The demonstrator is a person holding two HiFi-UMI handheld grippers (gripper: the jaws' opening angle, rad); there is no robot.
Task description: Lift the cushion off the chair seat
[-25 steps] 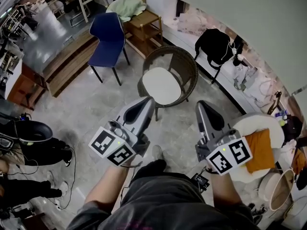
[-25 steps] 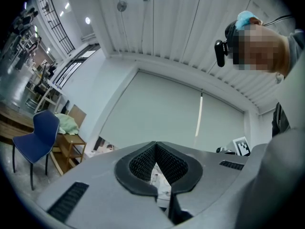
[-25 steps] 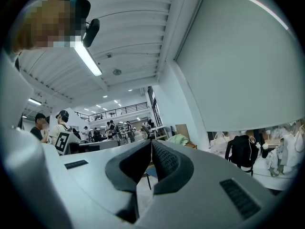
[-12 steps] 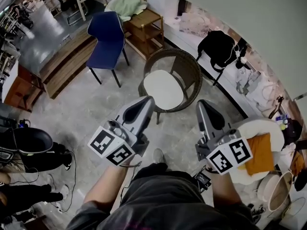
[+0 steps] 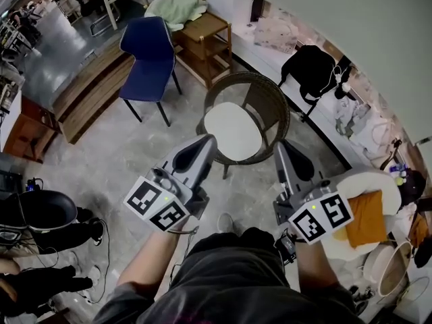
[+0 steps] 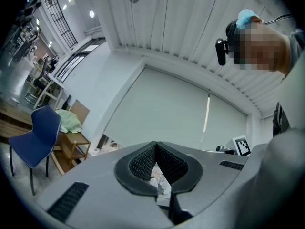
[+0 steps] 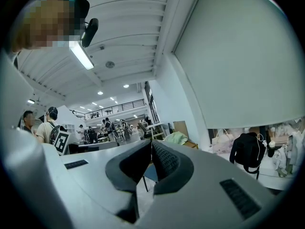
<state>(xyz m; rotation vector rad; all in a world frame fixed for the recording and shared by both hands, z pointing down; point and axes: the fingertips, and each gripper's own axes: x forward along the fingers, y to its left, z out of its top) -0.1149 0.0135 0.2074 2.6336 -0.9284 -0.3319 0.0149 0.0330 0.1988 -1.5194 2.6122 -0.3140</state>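
A white round cushion (image 5: 233, 131) lies on the seat of a brown wicker chair (image 5: 267, 94) straight ahead on the floor in the head view. My left gripper (image 5: 210, 142) is held level just short of the chair's near left edge, jaws shut and empty. My right gripper (image 5: 281, 147) sits beside the chair's near right edge, also shut with nothing in it. The left gripper (image 6: 155, 146) points at a pale wall in the left gripper view. The right gripper (image 7: 151, 143) points toward the blue chair (image 7: 149, 172) and the hall in the right gripper view. Neither view shows the cushion.
A blue chair (image 5: 149, 49) and a wooden side table (image 5: 202, 39) with a green cloth (image 5: 176, 7) stand behind left. A black jacket (image 5: 312, 69) hangs at the right wall. An orange cushion (image 5: 368, 216) lies on a white seat (image 5: 370, 179) to my right. People's legs (image 5: 40, 275) are at lower left.
The wicker chair and cushion have drawn closer to both grippers as I step toward them. Both grippers stay shut and level.
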